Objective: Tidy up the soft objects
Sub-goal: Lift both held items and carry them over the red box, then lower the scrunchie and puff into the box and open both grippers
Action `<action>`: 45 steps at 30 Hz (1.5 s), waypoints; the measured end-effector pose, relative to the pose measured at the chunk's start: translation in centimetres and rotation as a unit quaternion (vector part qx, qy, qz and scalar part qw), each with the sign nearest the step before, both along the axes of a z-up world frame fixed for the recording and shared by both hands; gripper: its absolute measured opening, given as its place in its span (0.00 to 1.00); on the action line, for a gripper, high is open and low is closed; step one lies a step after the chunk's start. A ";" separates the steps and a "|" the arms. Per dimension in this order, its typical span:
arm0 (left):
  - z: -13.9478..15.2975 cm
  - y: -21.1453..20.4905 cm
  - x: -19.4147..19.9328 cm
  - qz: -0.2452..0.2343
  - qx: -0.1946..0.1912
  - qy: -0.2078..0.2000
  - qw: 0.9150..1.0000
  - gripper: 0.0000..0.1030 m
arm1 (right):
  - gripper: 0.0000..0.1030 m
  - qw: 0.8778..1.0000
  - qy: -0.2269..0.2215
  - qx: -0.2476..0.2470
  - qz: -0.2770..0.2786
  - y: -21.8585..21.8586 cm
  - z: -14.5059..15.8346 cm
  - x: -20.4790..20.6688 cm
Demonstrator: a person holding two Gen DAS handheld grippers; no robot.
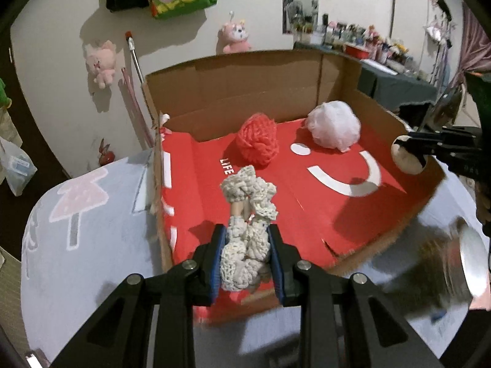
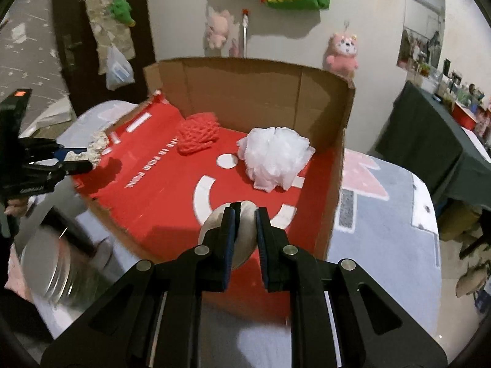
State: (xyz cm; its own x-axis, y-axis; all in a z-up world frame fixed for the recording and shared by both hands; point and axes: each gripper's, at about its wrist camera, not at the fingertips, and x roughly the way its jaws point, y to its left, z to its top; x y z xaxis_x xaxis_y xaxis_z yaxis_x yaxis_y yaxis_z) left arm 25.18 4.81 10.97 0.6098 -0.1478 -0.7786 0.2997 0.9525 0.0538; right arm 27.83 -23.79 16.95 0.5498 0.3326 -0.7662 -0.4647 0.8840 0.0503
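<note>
My left gripper (image 1: 247, 236) is shut on a cream crocheted scrunchie (image 1: 245, 214) and holds it over the near left part of the red-lined cardboard box (image 1: 337, 214). My right gripper (image 2: 245, 214) is shut on a pale round soft ball (image 2: 242, 233) above the box's near edge; the ball also shows in the left wrist view (image 1: 406, 156). Inside the box lie a red yarn ball (image 1: 257, 142) and a white mesh puff (image 1: 334, 125). They also show in the right wrist view: the red yarn ball (image 2: 198, 136) and the white puff (image 2: 274, 158).
The box (image 2: 260, 92) has tall brown walls at the back and right. It sits on a grey patterned cloth (image 1: 86, 214). A shiny round metal tin (image 1: 463, 263) stands near the box's front corner. Plush toys (image 1: 234, 35) hang on the wall behind.
</note>
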 end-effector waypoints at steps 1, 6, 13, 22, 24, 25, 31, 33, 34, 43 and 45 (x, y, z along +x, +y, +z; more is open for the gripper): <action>-0.1 -0.2 0.4 0.002 0.006 0.003 1.000 0.28 | 0.13 1.000 0.008 -0.005 -0.002 0.4 -0.3 0.7; -0.9 -1.6 3.2 0.010 0.033 0.028 0.999 0.28 | 0.13 0.997 0.052 -0.047 -0.026 2.2 -2.4 4.4; -3.0 -2.5 6.7 0.025 0.076 0.059 0.995 0.28 | 0.13 0.990 0.099 -0.085 -0.048 2.9 -5.0 7.4; -5.5 -2.4 9.4 0.039 0.090 0.095 0.991 0.32 | 0.14 0.987 0.114 -0.098 -0.063 2.5 -6.5 8.8; -5.5 -2.4 9.4 0.039 0.088 0.092 0.991 0.32 | 0.15 0.986 0.113 -0.106 -0.063 2.9 -6.5 8.9; -5.5 -2.4 9.4 0.038 0.087 0.092 0.991 0.32 | 0.15 0.986 0.111 -0.111 -0.062 3.0 -6.6 8.8; -5.5 -2.3 9.5 0.037 0.086 0.090 0.992 0.32 | 0.16 0.985 0.107 -0.120 -0.060 3.0 -6.8 8.5; -5.6 -2.4 9.4 0.038 0.085 0.089 0.992 0.35 | 0.17 0.985 0.106 -0.122 -0.060 3.5 -6.9 8.3; -5.7 -2.4 9.5 0.039 0.085 0.089 0.992 0.35 | 0.17 0.985 0.103 -0.124 -0.059 3.5 -6.9 8.3; -4.9 -2.6 8.7 0.036 0.073 0.073 0.994 0.50 | 0.29 0.985 0.093 -0.135 -0.048 4.7 -6.7 7.9; -4.4 -2.6 8.3 0.034 0.067 0.067 0.995 0.56 | 0.46 0.987 0.092 -0.129 -0.040 5.0 -6.5 7.6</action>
State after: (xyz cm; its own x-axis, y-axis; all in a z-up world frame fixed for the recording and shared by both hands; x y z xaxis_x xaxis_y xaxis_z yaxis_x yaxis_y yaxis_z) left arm 33.44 2.23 6.56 0.5036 0.0002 -0.8640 0.2475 0.9581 0.1445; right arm 35.44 -18.81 10.46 0.4103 0.0753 -0.9088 -0.3969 0.9120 -0.1036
